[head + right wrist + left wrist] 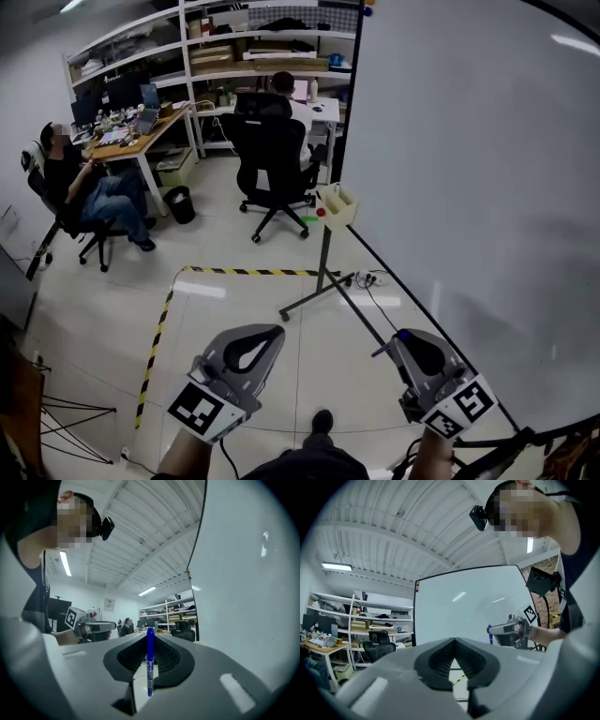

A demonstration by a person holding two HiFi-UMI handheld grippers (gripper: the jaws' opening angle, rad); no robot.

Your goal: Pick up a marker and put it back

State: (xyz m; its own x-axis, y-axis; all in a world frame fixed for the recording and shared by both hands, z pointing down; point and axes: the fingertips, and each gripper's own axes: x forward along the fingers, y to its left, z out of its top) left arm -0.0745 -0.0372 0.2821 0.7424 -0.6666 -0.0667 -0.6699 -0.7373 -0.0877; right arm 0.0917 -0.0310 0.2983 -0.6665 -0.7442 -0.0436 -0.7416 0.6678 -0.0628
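the right hand-held gripper (150, 635) is clenched on a blue marker (150, 663). the marker stands upright between the 2 jaws, with its upper end at the jaw tips and its lower end in the gap behind them. the left hand-held gripper (454, 640) has its jaws closed together at the tips, and nothing is between them. in the head view both are held level, side by side above the pale floor (234, 309), the right one just beside a large whiteboard (469, 141). further ahead a thin stand carries a small pale tray (338, 204) near the whiteboard's edge. behind it stands a black office chair (272, 155).
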